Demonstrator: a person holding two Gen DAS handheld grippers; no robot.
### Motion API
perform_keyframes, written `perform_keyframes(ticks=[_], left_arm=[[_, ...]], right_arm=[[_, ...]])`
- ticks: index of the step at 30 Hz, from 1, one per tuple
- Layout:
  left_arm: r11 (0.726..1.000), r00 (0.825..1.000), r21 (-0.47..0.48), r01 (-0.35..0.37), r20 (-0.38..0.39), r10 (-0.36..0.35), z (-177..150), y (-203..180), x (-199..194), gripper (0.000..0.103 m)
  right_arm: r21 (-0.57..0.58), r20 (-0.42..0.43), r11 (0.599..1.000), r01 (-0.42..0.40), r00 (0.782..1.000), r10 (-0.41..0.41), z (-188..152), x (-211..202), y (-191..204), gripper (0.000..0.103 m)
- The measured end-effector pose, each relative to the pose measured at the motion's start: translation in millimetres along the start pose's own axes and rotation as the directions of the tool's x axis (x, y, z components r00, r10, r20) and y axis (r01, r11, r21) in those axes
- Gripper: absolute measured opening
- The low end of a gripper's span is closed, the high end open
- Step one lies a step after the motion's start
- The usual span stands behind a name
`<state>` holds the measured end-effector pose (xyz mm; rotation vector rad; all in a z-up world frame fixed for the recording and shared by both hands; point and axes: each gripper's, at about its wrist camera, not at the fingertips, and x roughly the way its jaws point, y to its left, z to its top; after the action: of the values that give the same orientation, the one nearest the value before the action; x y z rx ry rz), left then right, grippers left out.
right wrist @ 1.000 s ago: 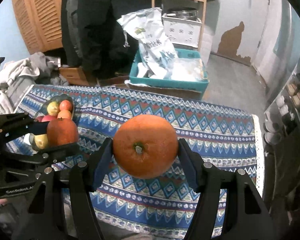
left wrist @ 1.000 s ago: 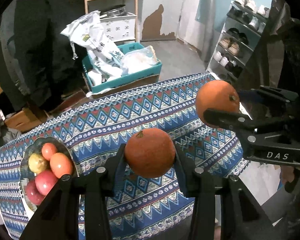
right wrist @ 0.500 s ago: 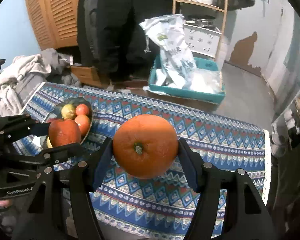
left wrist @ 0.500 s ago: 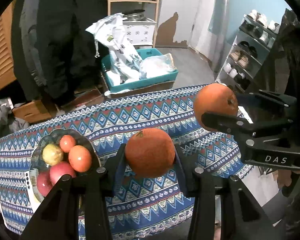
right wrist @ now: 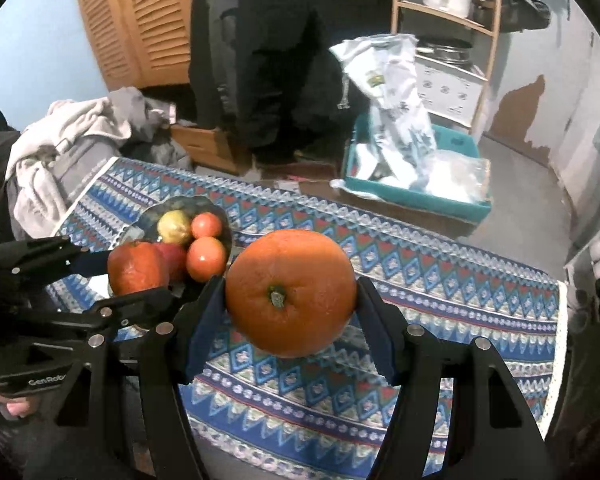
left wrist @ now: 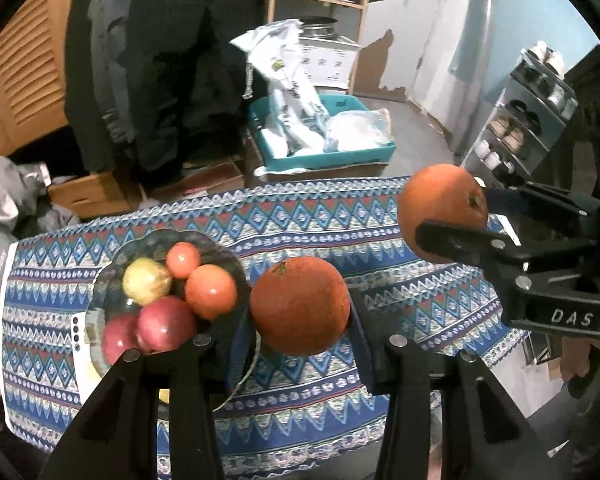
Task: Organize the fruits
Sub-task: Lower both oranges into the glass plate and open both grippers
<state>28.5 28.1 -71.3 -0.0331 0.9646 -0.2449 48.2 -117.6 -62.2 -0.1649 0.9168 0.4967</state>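
A: In the left wrist view, what does the left claw [left wrist: 300, 328] carry?

B: It is clenched on the dark orange [left wrist: 299, 304], which sits between the two fingers, above the worktop [left wrist: 340, 224]. The bowl [left wrist: 232, 260] lies just to the left of this claw and a little beyond it. Its near rim passes under the left finger. Inside are two apples, a yellow fruit and two small orange-red fruits.

A: And the other claw in this view?

B: The right claw [left wrist: 452, 216] is far to the right, well apart from the bowl. It grasps the bright orange [left wrist: 440, 204].

A: Now the right wrist view.

B: Here the right claw [right wrist: 291, 308] is closed on the bright orange [right wrist: 291, 292], stem towards the camera. The bowl [right wrist: 168, 204] lies to its left and further away. The left claw [right wrist: 136, 272] with the dark orange [right wrist: 138, 268] stands between this claw and the bowl, touching its near edge in the picture.

A: So which hand is nearer?

B: The left one, I think. It probably needs only a short move to the left and down to put its fruit in. The right claw would have to cross behind it, so I judge it should wait.
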Motion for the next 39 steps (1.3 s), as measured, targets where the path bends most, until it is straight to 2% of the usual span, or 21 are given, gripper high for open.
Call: perform_keyframes(ticks=[11,22,32,39], left_arm=[[0.992,0.997,-0.099,-0.074,-0.044,0.07,-12.2,60.5,10.3,0.045],[0.971,0.986,-0.191,-0.144,-0.105,0.126,-25.7,107.8,26.3,0.046],[0.956,0.971,-0.234,-0.178,-0.201,0.131,-43.5,132.7,53.8,0.045],[0.933,0.96,-0.314,-0.175,-0.263,0.091,-55.1,155.6,71.5,0.045]], right_arm=[[0.011,-0.057,0.995,-0.1,0.993,0.101,16.3,43.3,35.2,0.065],[0.044,-0.157,0.981,-0.188,0.969,0.193,18.2,98.9,63.2,0.065],[0.067,-0.256,0.969,-0.238,0.935,0.247,6.6,145.5,85.9,0.065],[0.087,-0.305,0.962,-0.259,0.912,0.273,-1.4,167.3,95.6,0.066]])
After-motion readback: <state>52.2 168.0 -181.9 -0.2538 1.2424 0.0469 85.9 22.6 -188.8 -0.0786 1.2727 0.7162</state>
